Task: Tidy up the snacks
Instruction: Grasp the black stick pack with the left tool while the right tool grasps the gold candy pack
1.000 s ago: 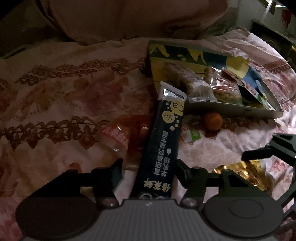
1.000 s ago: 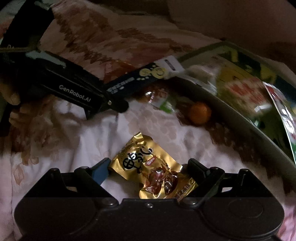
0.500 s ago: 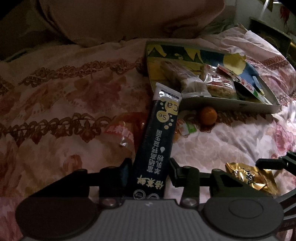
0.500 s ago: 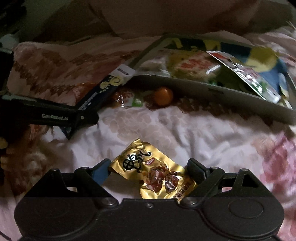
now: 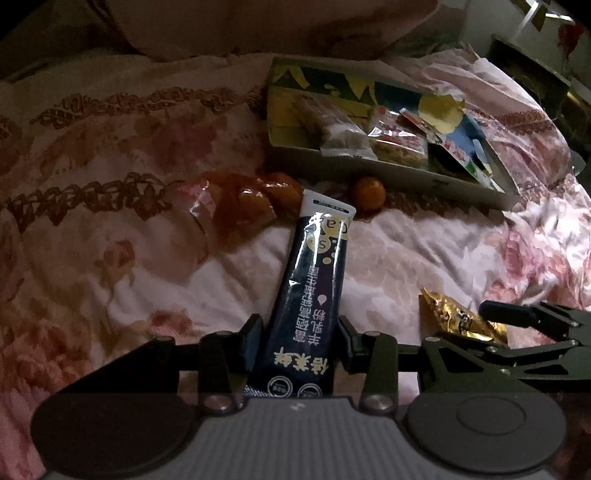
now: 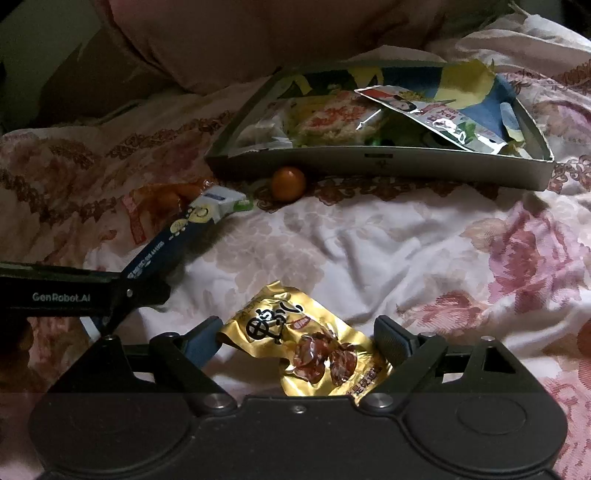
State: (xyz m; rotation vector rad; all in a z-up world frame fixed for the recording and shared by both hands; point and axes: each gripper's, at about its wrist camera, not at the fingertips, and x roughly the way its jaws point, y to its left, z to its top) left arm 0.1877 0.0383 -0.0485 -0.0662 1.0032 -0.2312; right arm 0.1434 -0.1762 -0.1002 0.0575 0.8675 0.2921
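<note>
My left gripper (image 5: 299, 325) is shut on the lower end of a dark blue stick packet (image 5: 314, 280), whose white top points toward the tray. In the right wrist view this gripper (image 6: 147, 291) comes in from the left with the blue stick packet (image 6: 177, 236) slanting up from it. My right gripper (image 6: 299, 332) is shut on a gold snack packet (image 6: 306, 347), both pads pressing its ends. The left wrist view shows that gold packet (image 5: 458, 317) low on the right. A grey tray (image 6: 369, 166) filled with several snack packets lies beyond on the bedspread.
A small orange ball (image 6: 289, 183) rests against the tray's near wall. A clear bag of orange-brown buns (image 5: 236, 210) lies left of it. A large pillow (image 5: 258, 26) sits behind the tray (image 5: 406, 173). Flowered bedspread (image 6: 406, 251) spreads between grippers and tray.
The left jaws closed onto the blue stick packet and carried it a little off the bed. The right gripper rolled level with the gold packet still in it.
</note>
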